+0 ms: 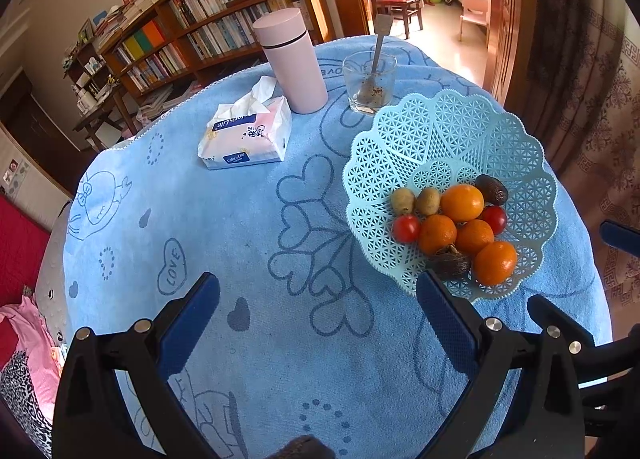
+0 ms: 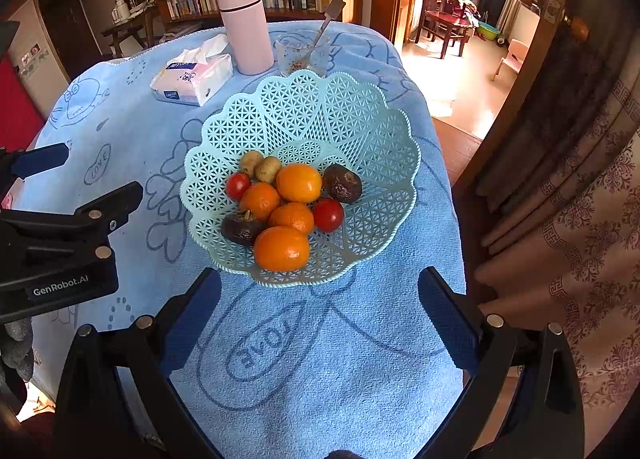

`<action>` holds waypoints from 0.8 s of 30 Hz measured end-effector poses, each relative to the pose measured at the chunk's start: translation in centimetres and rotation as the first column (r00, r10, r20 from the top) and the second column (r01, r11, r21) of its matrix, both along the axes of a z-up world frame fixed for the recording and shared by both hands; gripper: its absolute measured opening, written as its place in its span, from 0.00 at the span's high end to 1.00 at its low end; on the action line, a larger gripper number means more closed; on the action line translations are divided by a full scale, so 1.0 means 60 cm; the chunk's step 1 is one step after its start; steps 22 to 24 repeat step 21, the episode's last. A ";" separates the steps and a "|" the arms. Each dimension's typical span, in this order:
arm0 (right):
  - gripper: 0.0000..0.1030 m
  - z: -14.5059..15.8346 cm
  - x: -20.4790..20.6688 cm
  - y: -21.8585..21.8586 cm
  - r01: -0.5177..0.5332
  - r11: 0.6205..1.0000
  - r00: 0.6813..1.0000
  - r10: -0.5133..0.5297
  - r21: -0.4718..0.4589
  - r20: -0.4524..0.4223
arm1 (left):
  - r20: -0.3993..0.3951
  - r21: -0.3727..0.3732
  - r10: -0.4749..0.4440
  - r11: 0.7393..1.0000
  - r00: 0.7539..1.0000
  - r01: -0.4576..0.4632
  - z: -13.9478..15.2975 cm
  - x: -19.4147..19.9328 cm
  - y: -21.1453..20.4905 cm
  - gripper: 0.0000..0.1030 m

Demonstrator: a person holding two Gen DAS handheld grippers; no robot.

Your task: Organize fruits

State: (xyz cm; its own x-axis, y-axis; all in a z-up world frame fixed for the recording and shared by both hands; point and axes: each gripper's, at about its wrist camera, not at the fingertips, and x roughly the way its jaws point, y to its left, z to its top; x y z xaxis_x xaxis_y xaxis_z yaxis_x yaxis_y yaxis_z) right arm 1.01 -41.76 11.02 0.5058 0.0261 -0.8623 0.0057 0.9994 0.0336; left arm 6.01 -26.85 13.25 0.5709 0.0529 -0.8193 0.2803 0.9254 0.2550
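Resting in the pale blue latticed plastic basket (image 2: 352, 131), at 12 o'clock from the right gripper (image 2: 320, 311), all visible fruit (image 2: 288, 203) looks gathered; none lies on the blue towel (image 2: 320, 371). Both the right and left gripper (image 1: 318, 315) are spread, empty.

Fruits (image 2: 284, 207) lie in the basket (image 2: 360, 131). At its eleven o'clock stands the flask (image 2: 246, 29), tissue pack (image 2: 194, 77) left, glass (image 2: 302, 53) right.
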 end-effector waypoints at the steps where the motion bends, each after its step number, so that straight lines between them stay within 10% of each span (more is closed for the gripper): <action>1: 0.03 0.000 0.000 0.000 0.000 1.000 1.000 0.000 0.000 0.000 | 0.000 0.000 0.000 1.000 1.000 0.000 0.000 0.000 0.000 0.05; 24: 0.03 -0.008 -0.006 0.050 -0.047 0.999 0.998 0.047 0.023 -0.032 | -0.079 -0.033 0.031 0.999 0.996 -0.033 -0.019 0.001 0.055 0.05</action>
